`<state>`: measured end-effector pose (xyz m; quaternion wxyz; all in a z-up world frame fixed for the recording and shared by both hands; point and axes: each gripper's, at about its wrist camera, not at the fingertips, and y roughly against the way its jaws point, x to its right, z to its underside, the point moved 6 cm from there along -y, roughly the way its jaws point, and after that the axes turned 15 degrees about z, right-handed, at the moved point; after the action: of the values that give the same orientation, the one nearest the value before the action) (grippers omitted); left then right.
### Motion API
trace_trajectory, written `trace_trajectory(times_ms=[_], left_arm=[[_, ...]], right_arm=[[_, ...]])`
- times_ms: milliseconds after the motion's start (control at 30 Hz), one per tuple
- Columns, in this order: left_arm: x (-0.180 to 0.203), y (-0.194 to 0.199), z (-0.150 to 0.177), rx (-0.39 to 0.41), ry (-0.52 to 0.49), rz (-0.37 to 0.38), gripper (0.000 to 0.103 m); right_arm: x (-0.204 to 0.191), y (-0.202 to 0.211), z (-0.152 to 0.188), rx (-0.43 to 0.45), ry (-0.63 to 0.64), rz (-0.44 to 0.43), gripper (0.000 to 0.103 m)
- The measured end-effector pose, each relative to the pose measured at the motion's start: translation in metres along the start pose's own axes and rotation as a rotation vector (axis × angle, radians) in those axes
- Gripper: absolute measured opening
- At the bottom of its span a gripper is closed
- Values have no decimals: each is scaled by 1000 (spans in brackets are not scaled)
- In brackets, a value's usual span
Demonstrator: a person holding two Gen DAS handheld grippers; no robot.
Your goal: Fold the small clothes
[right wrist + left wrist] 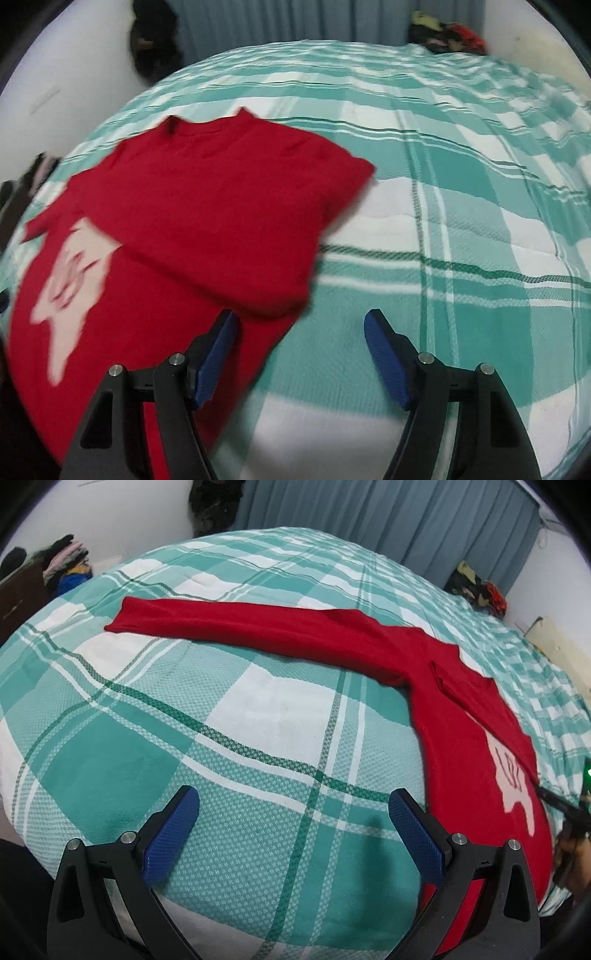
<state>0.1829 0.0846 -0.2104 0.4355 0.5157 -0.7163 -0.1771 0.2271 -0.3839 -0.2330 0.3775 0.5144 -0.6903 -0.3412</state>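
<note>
A red sweater (207,206) lies flat on the bed (461,229), which wears a green-and-white checked cover. In the right wrist view one side of the sweater is folded in over the body, so a thick doubled edge runs across the chest; the collar sits at the far end, and a pale pink star-shaped patch (70,273) shows on the front, on the side away from the fold. In the left wrist view the other sleeve (236,627) stretches out straight across the cover, away from the sweater's body, its cuff lying far from the patch. The right gripper (301,354) hangs over the near hem of the sweater: its left finger is above the red cloth just below the folded edge, its right finger is above bare cover just beside the sweater, and the jaws stand well apart with nothing clamped between them. The left gripper (293,830) hovers over the cover beside the sweater, on the side where the long sleeve runs out; its right finger is next to the sweater's edge, its jaws are spread wide and grip nothing. Beyond the bed from the sweater's collar hang grey-blue curtains (388,517), and a heap of dark clothes (447,37) sits at the far corner.
</note>
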Motion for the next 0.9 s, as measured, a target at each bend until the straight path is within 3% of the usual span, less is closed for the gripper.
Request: trace_trajectory(times_ms=[67, 267, 367, 433, 467, 600, 900], left_arm=[[-1, -1, 2, -15, -14, 0, 102], [0, -9, 7, -19, -43, -45, 102], [4, -13, 10, -19, -85, -88, 102], [3, -14, 11, -18, -96, -92, 102], [2, -14, 12, -20, -94, -86, 102], [-2, -15, 14, -14, -82, -59, 102], [-2, -15, 17, 3, -83, -48, 102]], right_arm=[[7, -1, 4, 0, -27, -1, 73], [45, 30, 32, 14, -24, 121, 73], [68, 59, 54, 67, -67, 180, 79], [82, 71, 73, 80, -112, 243, 95], [86, 72, 82, 78, -138, 261, 97], [95, 47, 115, -23, -283, 235, 103], [97, 46, 115, 18, -315, 226, 103]])
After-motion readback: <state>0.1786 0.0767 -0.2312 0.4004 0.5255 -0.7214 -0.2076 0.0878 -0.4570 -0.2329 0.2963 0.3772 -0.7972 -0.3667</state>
